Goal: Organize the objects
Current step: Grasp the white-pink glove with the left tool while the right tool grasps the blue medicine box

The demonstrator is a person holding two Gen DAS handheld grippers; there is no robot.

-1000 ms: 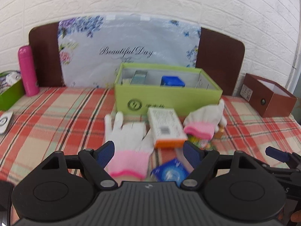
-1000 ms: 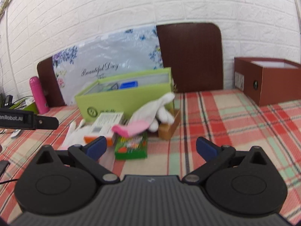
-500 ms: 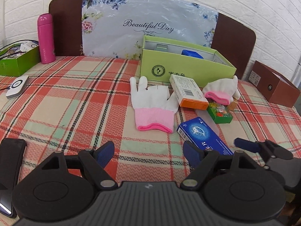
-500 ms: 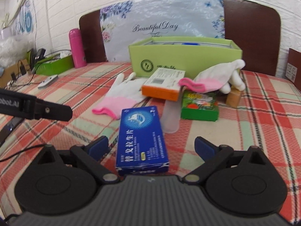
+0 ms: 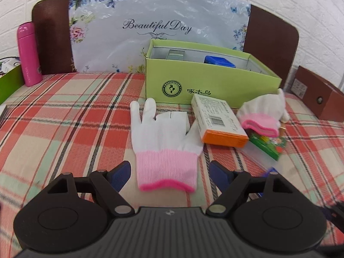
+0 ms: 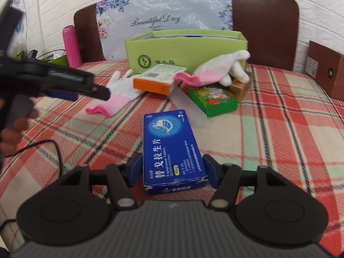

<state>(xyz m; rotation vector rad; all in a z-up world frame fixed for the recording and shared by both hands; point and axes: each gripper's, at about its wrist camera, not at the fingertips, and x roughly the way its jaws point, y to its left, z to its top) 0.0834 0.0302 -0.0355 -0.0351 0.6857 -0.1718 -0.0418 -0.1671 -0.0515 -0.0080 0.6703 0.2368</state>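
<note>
Blue medicine box (image 6: 172,148) between closing right claw (image 6: 172,173), left claw (image 5: 171,175) wide over pink-cuffed glove (image 5: 165,144).

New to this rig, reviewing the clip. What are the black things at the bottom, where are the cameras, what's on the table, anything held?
No robot: a person holds two handheld grippers, each with a fisheye camera looking along its fingers. The black shapes are the grippers. The left gripper is open above the flat white glove with pink cuff, not touching it. The right gripper has just been closing around the blue cardboard medicine box; contact is unclear. On the plaid tablecloth also lie an orange-and-white carton, a second glove, a green packet and an open green box.
</note>
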